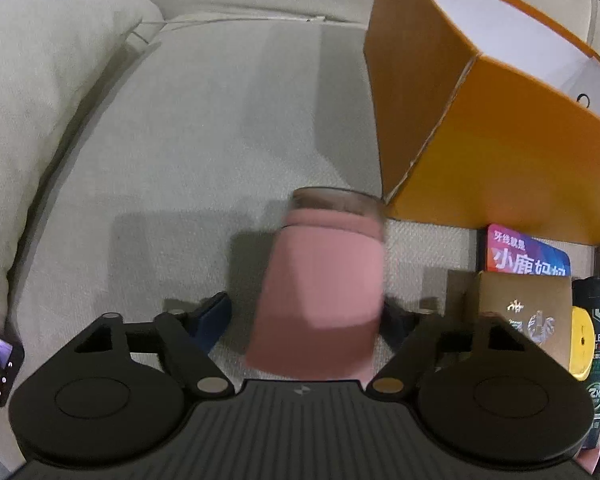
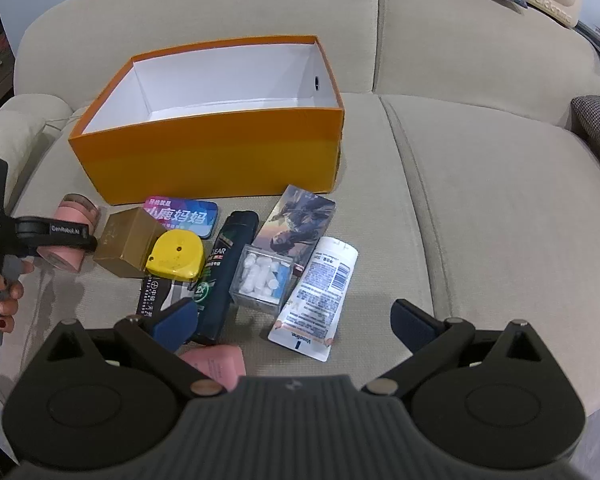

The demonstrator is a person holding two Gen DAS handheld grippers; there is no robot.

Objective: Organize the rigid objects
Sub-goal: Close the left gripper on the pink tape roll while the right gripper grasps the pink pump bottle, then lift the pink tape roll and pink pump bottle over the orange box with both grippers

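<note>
Left wrist view: left gripper (image 1: 300, 320) pitched steeply down, jaws straddling one pink jar (image 1: 320, 284) on sofa cushion (image 1: 204, 140), right pad hidden, contact unclear. Right gripper (image 2: 296, 320) spread wide, grasping nothing, over clutter. One orange box (image 2: 220, 152) beyond, one hand (image 2: 0, 284) partly cut off.

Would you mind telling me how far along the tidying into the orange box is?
Nothing looks done: the orange box shows only bare white inside. In hand: the left gripper brackets the pink jar; a firm grip is unclear. Left: the yellow tape measure, dark bottle, clear pill box and others on the sofa. The right gripper is open.
</note>
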